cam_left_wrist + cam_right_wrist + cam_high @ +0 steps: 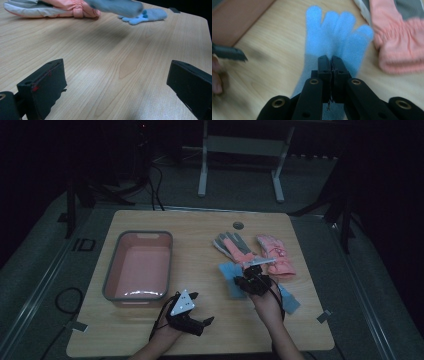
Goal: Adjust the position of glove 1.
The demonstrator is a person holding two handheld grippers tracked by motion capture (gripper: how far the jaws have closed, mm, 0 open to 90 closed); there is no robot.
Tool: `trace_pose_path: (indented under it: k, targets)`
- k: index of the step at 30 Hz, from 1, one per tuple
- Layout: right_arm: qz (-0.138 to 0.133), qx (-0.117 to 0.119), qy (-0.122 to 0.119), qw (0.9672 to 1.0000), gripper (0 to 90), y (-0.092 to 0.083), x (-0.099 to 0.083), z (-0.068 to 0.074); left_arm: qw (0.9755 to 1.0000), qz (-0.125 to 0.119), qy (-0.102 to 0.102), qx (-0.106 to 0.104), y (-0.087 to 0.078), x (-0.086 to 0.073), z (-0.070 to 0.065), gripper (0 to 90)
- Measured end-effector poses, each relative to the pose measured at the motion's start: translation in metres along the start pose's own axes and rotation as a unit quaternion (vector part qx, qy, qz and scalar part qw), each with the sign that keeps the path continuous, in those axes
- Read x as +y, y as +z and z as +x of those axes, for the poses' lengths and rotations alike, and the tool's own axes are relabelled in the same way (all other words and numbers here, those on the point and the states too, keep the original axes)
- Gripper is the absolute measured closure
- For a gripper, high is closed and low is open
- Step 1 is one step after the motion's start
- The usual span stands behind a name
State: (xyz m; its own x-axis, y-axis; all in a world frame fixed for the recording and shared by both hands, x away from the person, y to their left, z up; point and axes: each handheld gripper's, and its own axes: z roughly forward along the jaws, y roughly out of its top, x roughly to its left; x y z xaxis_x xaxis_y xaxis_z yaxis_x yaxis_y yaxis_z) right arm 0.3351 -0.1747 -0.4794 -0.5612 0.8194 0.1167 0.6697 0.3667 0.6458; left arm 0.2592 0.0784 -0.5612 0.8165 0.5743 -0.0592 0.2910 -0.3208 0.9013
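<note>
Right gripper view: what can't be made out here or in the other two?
- Blue glove: cuff hidden behind the right hand-held gripper.
- Second blue glove: partly under the forearm, high view.
- Pink glove: cut off by the top edge, left gripper view.

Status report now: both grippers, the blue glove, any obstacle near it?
Left gripper open, idle on the table. Right gripper shut on blue glove. Pink glove close beside it; pink bin apart, on the left.

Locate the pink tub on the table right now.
In the high view the pink tub sits on the table's left half, just beyond the left claw, well apart from the gloves on the right.
</note>
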Motion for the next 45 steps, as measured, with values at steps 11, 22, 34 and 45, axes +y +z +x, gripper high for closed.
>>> trace_pose_path:
  k: [11,22,34,45]
  targets:
    - [0.041,-0.017,0.026,0.9987,87.3,0.019,-0.037,0.001,1.0,0.0,0.0,0.0,0.0,0.0,0.0,2.3]
    - [0.05,-0.024,0.048,0.9974,78.0,0.035,-0.044,-0.001,1.0,0.0,-0.001,0.0,0.0,0.0,0.0,2.3]
    - [0.012,0.002,-0.051,0.9986,66.2,-0.005,-0.037,-0.038,1.0,-0.001,-0.003,-0.003,0.0,0.0,0.001,2.3]
    - [0.053,-0.003,-0.104,0.9932,67.9,-0.04,-0.049,-0.102,1.0,-0.001,-0.007,-0.003,0.0,0.0,0.001,2.3]
